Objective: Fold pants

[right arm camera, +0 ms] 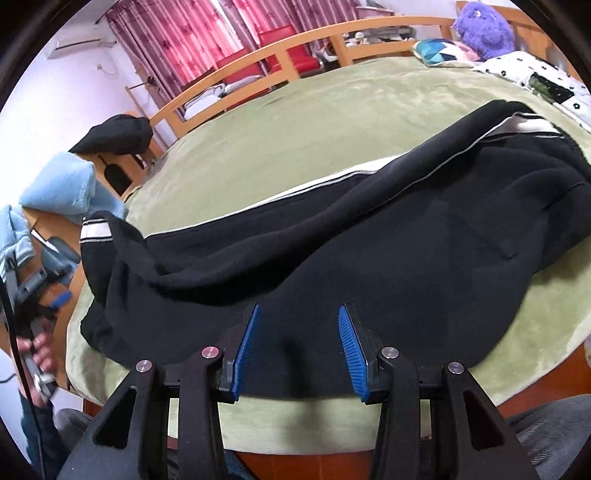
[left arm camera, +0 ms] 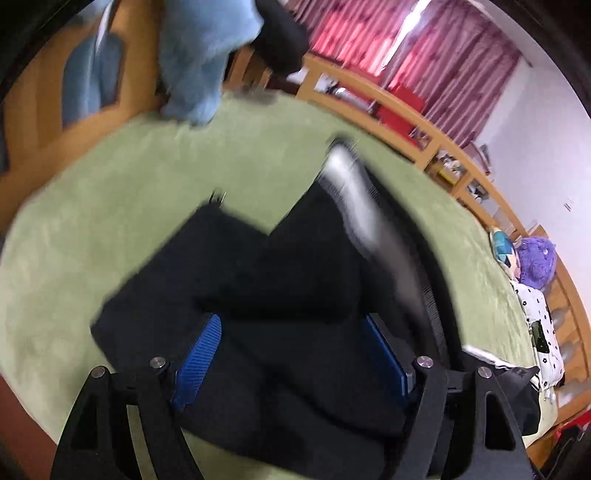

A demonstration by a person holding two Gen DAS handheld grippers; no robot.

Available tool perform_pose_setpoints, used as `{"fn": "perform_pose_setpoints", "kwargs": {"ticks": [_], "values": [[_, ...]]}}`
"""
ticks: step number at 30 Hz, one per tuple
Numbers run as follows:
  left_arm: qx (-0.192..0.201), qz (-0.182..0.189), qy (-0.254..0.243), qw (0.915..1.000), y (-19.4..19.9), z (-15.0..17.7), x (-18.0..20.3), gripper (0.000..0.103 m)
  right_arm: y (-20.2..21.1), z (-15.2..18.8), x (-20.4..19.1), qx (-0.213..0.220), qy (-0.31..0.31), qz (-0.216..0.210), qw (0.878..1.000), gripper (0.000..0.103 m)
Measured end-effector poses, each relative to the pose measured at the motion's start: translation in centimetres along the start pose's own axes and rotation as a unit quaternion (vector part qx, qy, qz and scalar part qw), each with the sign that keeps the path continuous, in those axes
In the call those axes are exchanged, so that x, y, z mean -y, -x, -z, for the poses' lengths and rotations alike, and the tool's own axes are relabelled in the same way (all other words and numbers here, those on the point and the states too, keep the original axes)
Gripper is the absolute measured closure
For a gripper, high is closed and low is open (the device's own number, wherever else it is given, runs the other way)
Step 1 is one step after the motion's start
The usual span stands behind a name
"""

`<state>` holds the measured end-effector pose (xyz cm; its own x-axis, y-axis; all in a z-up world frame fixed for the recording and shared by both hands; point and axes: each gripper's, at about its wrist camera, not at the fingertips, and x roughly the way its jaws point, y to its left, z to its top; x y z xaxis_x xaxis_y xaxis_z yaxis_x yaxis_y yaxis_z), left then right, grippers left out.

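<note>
Nowhere legible writing on black pants (right arm camera: 369, 236)

Support: bed with light green plush blanket (right arm camera: 332, 122) spread over the whole top. Black pants (right arm camera: 369, 236) with a white side stripe lie directly on it, stretched lengthwise, cuffs toward the foot, bunched in places. At the far end: white bedding with black flower print (right arm camera: 535, 77), a patterned pillow (right arm camera: 436, 51), a purple plush toy (right arm camera: 484, 29). Wooden rail (right arm camera: 258, 55) along the far side.
</note>
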<state>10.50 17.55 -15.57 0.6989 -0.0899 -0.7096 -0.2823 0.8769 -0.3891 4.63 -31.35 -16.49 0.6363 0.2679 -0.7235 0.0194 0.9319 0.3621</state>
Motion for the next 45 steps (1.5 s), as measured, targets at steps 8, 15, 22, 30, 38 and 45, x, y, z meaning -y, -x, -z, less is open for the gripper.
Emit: {"fn": "perform_pose_setpoints", "kwargs": {"ticks": [8,15,22,30,38,45], "values": [[-0.016,-0.010,0.078,0.9968,-4.0,0.3,-4.6,0.030,-0.8,0.3,-0.6,-0.012,0.009,0.001,1.000,0.059],[-0.040,0.011,0.091,0.9950,-7.7,-0.4,-5.6,0.036,-2.8,-0.4,-0.1,-0.031,-0.009,0.017,0.999,0.059],[-0.032,0.000,0.121,0.9922,-8.8,-0.5,-6.8,0.090,-4.0,-1.0,-0.8,-0.032,-0.017,0.017,0.999,0.059],[0.021,0.052,0.139,0.9886,-1.2,-0.8,-8.9,0.097,-3.4,-1.2,-2.4,-0.019,-0.001,0.013,1.000,0.059],[0.033,0.024,0.155,0.9871,3.9,2.3,-12.6,0.097,-1.4,-0.5,-2.7,-0.007,0.006,0.002,1.000,0.059],[-0.002,-0.010,0.166,0.9861,2.6,4.6,-13.4,0.096,0.6,0.8,-2.2,-0.003,0.019,0.015,1.000,0.059]]}}
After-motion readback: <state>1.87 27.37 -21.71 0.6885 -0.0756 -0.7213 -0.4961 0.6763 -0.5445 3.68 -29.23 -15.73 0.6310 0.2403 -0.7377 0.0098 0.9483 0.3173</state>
